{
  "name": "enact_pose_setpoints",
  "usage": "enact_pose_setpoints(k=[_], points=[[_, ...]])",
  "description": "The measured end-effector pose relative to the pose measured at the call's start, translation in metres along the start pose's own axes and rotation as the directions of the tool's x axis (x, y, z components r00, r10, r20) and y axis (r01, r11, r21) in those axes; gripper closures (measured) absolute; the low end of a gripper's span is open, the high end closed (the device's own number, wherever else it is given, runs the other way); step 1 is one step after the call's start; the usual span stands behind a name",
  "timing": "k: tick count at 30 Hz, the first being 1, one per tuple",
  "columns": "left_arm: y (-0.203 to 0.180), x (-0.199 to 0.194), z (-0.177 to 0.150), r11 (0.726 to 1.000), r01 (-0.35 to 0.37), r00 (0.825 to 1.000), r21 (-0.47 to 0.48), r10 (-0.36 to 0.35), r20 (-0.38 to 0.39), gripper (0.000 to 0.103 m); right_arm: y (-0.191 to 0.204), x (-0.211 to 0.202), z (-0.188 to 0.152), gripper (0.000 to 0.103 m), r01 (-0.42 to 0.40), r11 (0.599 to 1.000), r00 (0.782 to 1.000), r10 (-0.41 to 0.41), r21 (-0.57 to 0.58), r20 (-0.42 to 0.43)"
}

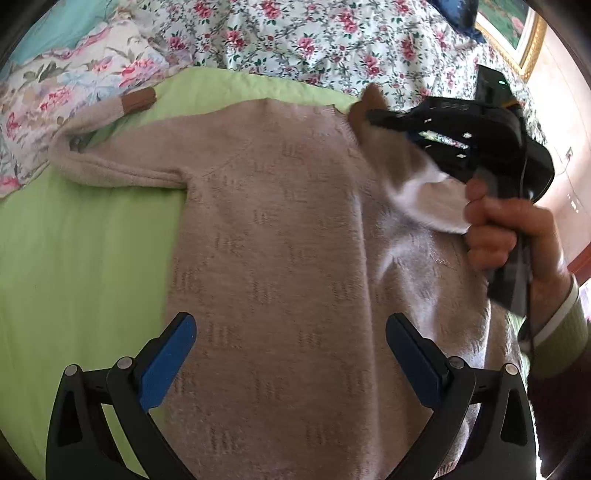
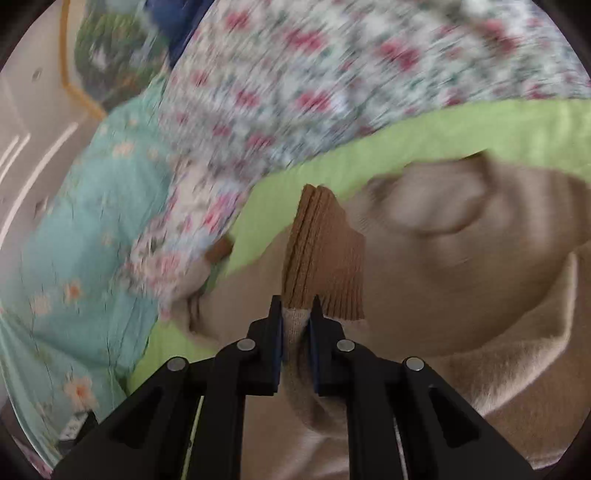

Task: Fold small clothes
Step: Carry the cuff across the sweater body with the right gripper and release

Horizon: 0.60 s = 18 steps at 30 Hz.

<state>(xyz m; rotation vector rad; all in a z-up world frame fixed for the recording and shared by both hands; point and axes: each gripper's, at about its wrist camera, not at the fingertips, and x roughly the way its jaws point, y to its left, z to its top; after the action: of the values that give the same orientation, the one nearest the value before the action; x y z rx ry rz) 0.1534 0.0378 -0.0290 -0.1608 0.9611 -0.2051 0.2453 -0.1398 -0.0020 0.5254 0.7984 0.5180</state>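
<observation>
Surface: green sheet (image 1: 74, 240) over a bed, bordered by a floral quilt (image 1: 295, 37).
Sweater: beige knitted sweater (image 1: 277, 240) lying flat on the green sheet, neckline toward the quilt.
Far sleeve: left sleeve (image 1: 110, 170) stretched sideways, its brown cuff (image 1: 138, 100) bent back onto a floral pillow (image 1: 48, 92).
Held sleeve: right sleeve (image 2: 299, 369) lifted off the sheet and carried over the sweater's body; brown ribbed cuff (image 2: 325, 258) protrudes past the fingertips.
Right gripper: right gripper (image 2: 297, 314) narrow, jaws clamped on the sleeve just behind the cuff; held by a hand (image 1: 509, 236).
Left gripper: left gripper (image 1: 291, 332) wide apart, empty, hovering above the sweater's lower body.
Background: gilt-framed picture (image 1: 517, 33) on the wall.
</observation>
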Motion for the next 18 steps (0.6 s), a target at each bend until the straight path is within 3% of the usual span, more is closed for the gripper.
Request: enact_pose_setpoints(k=[5,7,10,14,18], points=[[0.009,0.020,0.015,0.998,0.060,0.998,-0.017,-0.060,-0.007,0.000,0.011,0.046,-0.013,0.082,0.015,1.000,0.994,-0.018,-0.023,-0.104],[0.012,0.039,0.030,0.992,0.122,0.992,-0.036,-0.123,-0.025,0.000,0.007,0.046,-0.014,0.069,-0.002,1.000,0.993,0.003,0.006,-0.115],[0.014,0.066,0.053,0.978,0.196,0.979,-0.071,-0.200,-0.045,0.000,0.000,0.018,-0.014,0.054,-0.024,0.999,0.998,0.027,0.048,-0.059],[0.019,0.094,0.090,0.941,0.304,0.949,-0.146,-0.312,-0.034,0.000,-0.010,-0.045,-0.018,0.048,-0.003,0.998,0.998,-0.001,0.063,0.057],[0.020,0.112,0.117,0.921,0.352,0.933,-0.165,-0.359,-0.011,0.000,-0.032,-0.108,-0.037,0.047,0.057,0.993,0.986,-0.072,0.102,0.151]])
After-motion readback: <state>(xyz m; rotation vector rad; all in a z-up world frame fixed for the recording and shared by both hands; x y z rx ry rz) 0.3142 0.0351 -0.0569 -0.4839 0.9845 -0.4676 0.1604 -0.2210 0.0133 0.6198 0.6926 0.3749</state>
